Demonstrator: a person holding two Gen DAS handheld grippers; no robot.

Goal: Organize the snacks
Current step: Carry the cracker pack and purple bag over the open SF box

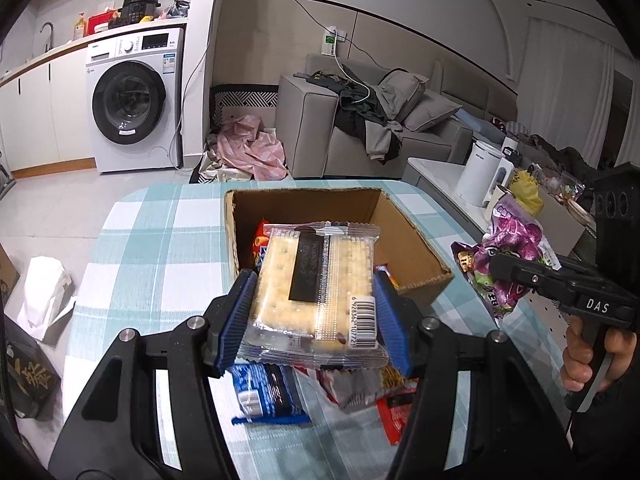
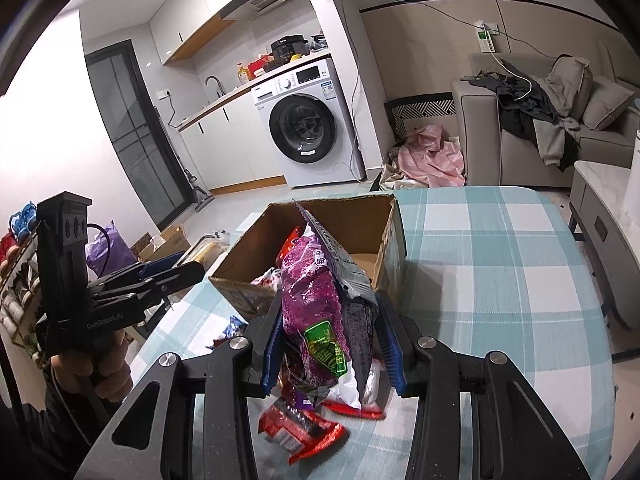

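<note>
My left gripper (image 1: 314, 300) is shut on a clear pack of crackers (image 1: 316, 280) and holds it above the near edge of an open cardboard box (image 1: 416, 240). The box also shows in the right wrist view (image 2: 352, 216) with some snacks inside. My right gripper (image 2: 330, 332) is shut on a purple snack bag (image 2: 312, 304), held upright just before the box. That bag and the right gripper (image 1: 500, 268) show at the right of the left wrist view. Loose packets lie on the table under the grippers: a blue one (image 1: 268, 396) and red ones (image 2: 304, 428).
The table has a teal and white checked cloth (image 2: 500, 264). A low side table with a white kettle (image 1: 482, 172) stands to the right. A grey sofa (image 1: 320, 128), a washing machine (image 1: 132, 100) and a pile of pink cloth (image 1: 252, 148) are beyond.
</note>
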